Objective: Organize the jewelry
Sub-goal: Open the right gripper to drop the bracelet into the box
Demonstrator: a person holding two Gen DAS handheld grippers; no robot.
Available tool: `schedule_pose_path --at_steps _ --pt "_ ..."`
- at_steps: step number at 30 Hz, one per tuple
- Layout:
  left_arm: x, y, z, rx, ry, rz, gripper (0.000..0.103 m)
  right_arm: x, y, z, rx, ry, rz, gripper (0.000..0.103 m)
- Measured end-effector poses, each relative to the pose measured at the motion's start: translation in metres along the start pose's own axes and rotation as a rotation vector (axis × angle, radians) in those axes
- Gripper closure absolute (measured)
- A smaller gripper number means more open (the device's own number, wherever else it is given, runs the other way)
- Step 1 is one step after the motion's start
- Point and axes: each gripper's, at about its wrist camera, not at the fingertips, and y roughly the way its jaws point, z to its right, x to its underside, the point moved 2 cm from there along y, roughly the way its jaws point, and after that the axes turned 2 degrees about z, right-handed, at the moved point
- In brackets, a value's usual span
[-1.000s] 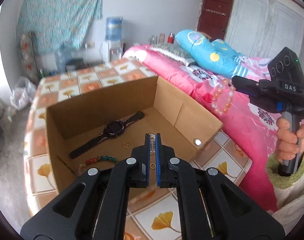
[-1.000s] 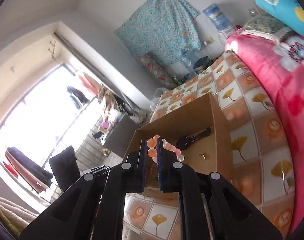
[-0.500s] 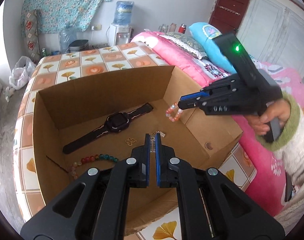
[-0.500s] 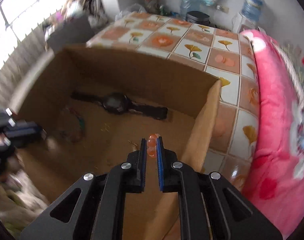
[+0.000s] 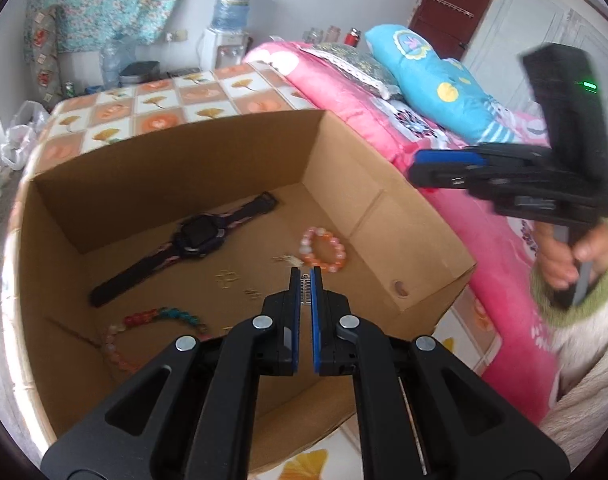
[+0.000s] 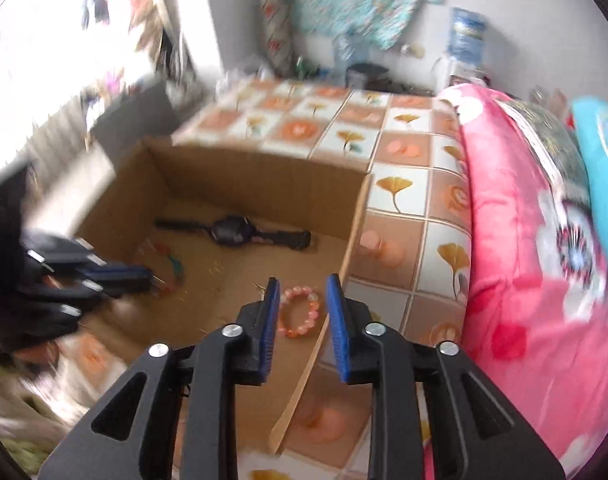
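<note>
Open cardboard box point(image 5: 368, 200) on a bed covered with a tiled ginkgo-leaf sheet point(image 5: 151, 104). Inside, on the box floor: black smartwatch point(image 5: 195, 236) lying diagonally toward the far left, multicoloured bead bracelet point(image 5: 151, 320) near the near-left wall, small gold pieces point(image 5: 227, 278) around the middle, pink-and-orange bead bracelet point(image 5: 324, 250) flat on the floor close to the right wall.

Left gripper point(image 5: 305, 284) clenched over the near part of the box, a small silver metal piece point(image 5: 305, 290) pinched between its blue pads, tips pointing down into the box.

Right gripper point(image 6: 302, 292) released, jaws just parted and apart, nothing pressed between them; held above the right wall of the box. Seen through the gap in the right wrist view, the pink-and-orange bead bracelet point(image 6: 299, 312) lying loose on the cardboard below, clear of both pads. Right hand point(image 5: 564, 256) wrapped round the handle, green cuff at the wrist, over the pink floral quilt point(image 5: 484, 216) to the right of the box. Blue pillow point(image 5: 436, 84) at the far right; water dispenser point(image 5: 227, 28) against the far wall.
</note>
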Motion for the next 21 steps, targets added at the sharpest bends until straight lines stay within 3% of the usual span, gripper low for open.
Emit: schedule_pose_path --at_steps 7,10,14,21 --pt "-0.008 0.048 0.009 0.146 -0.108 -0.156 0.099 0.038 -0.044 0.024 -0.015 0.202 0.121 0.072" --pt "-0.01 0.064 0.01 0.159 -0.149 -0.201 0.099 0.053 -0.053 0.034 0.005 0.256 0.128 0.07" --pt "-0.011 0.07 0.012 0.128 -0.155 -0.198 0.092 0.068 -0.061 0.047 0.017 0.307 0.127 0.07" --pt "-0.015 0.04 0.003 0.133 -0.194 -0.101 0.084 0.079 -0.063 0.049 0.009 0.338 0.115 0.07"
